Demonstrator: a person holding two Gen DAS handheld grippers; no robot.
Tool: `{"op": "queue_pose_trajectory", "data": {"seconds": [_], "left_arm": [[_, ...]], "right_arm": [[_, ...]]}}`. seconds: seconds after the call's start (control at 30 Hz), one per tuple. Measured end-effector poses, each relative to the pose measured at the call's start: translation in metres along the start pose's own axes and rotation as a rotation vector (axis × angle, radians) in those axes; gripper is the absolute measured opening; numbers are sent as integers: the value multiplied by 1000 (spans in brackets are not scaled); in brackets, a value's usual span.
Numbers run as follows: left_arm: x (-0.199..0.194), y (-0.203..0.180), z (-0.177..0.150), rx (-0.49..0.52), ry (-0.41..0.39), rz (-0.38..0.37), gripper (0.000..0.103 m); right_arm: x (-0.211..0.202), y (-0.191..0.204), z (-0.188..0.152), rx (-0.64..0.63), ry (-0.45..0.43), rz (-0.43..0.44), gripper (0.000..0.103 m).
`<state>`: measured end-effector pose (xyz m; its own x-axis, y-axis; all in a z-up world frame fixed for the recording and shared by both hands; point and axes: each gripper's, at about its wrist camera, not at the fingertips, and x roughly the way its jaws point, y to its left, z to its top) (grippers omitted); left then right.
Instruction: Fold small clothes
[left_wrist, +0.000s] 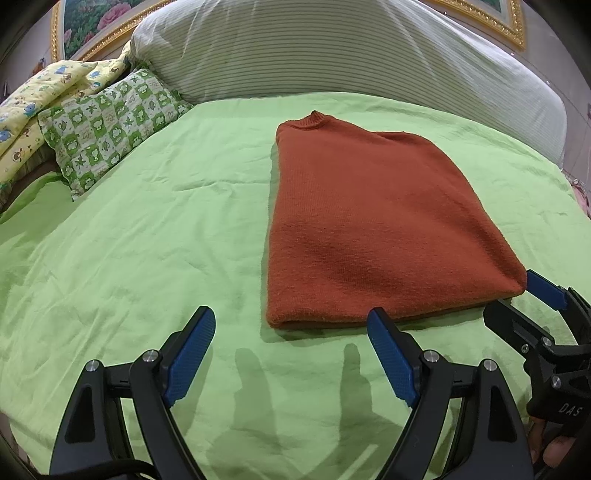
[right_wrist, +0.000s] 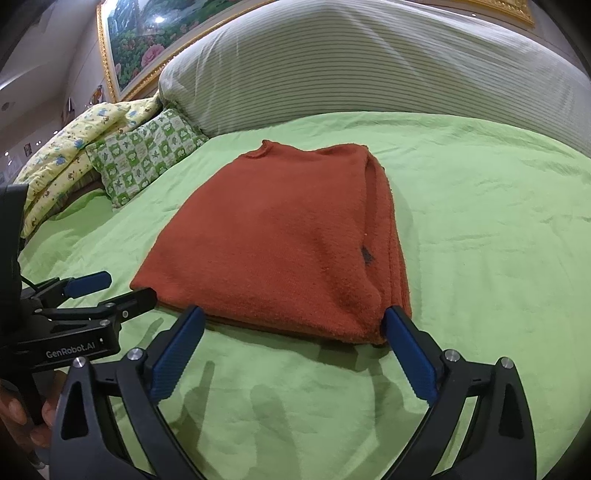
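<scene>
A rust-orange knit sweater (left_wrist: 369, 221) lies folded lengthwise on the green bedsheet (left_wrist: 147, 240), collar at the far end. It also shows in the right wrist view (right_wrist: 280, 236), with stacked layers along its right edge. My left gripper (left_wrist: 291, 321) is open and empty, just in front of the sweater's near left corner. My right gripper (right_wrist: 291, 319) is open and empty at the near hem, its fingertips close to the fabric. The right gripper also shows at the right of the left wrist view (left_wrist: 532, 299), and the left gripper at the left of the right wrist view (right_wrist: 110, 288).
A large striped pillow (left_wrist: 332, 48) lies across the far end of the bed. A green checked pillow (left_wrist: 107, 125) and a yellow patterned quilt (left_wrist: 37, 107) sit at the far left. A gold-framed picture (right_wrist: 140, 40) hangs behind.
</scene>
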<state>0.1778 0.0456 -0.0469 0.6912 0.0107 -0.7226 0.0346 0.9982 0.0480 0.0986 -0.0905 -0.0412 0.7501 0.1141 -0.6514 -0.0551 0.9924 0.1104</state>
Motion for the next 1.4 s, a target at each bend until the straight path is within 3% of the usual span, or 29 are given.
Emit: {"op": "queue_pose_trajectory", "data": {"seconds": [0.77,1.4], "left_arm": [[-9,-2,-1,34,-13,3,85],[-28,-1,12,33,-57,-8,87]], "right_arm": [[1,5,1,-18,14,-6,99],[-17,16,20,-64,-34,-26,100]]}}
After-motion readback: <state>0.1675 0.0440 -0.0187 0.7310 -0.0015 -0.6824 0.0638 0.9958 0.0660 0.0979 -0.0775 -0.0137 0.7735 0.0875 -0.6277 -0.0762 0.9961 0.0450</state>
